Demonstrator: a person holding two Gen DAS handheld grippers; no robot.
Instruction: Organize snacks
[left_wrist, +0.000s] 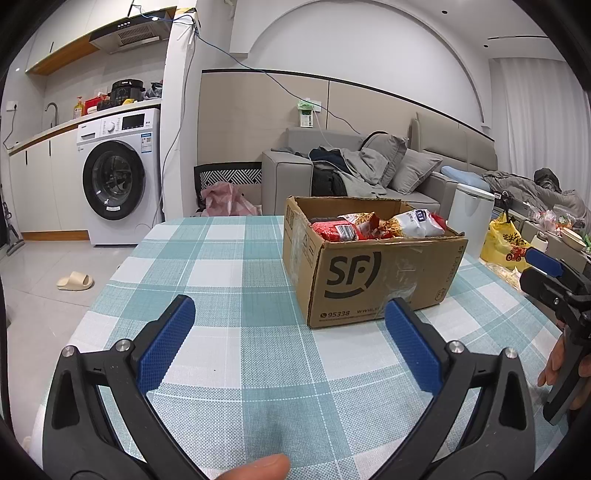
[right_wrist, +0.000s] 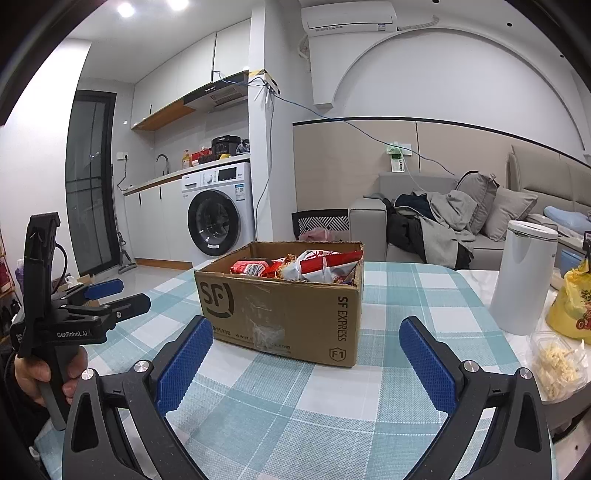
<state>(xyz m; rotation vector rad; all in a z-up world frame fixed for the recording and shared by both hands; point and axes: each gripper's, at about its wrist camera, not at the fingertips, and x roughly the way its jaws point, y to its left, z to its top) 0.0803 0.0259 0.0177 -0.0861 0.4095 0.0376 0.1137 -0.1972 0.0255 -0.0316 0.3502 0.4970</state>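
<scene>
An open cardboard SF box (left_wrist: 373, 273) stands on the checked tablecloth and holds several red and white snack packets (left_wrist: 376, 225). It also shows in the right wrist view (right_wrist: 284, 306), with the packets (right_wrist: 299, 267) inside. My left gripper (left_wrist: 290, 314) is open and empty, low over the cloth in front of the box's left corner. My right gripper (right_wrist: 306, 336) is open and empty, just in front of the box. Each gripper shows in the other's view: the right one (left_wrist: 554, 277) at the right edge, the left one (right_wrist: 118, 295) at the left.
The table (left_wrist: 221, 266) has a teal and white checked cloth. A white kettle-like jug (right_wrist: 522, 280), a yellow bag (right_wrist: 570, 310) and a clear tub of pale food (right_wrist: 557, 363) stand at the table's right. A sofa and a washing machine are behind.
</scene>
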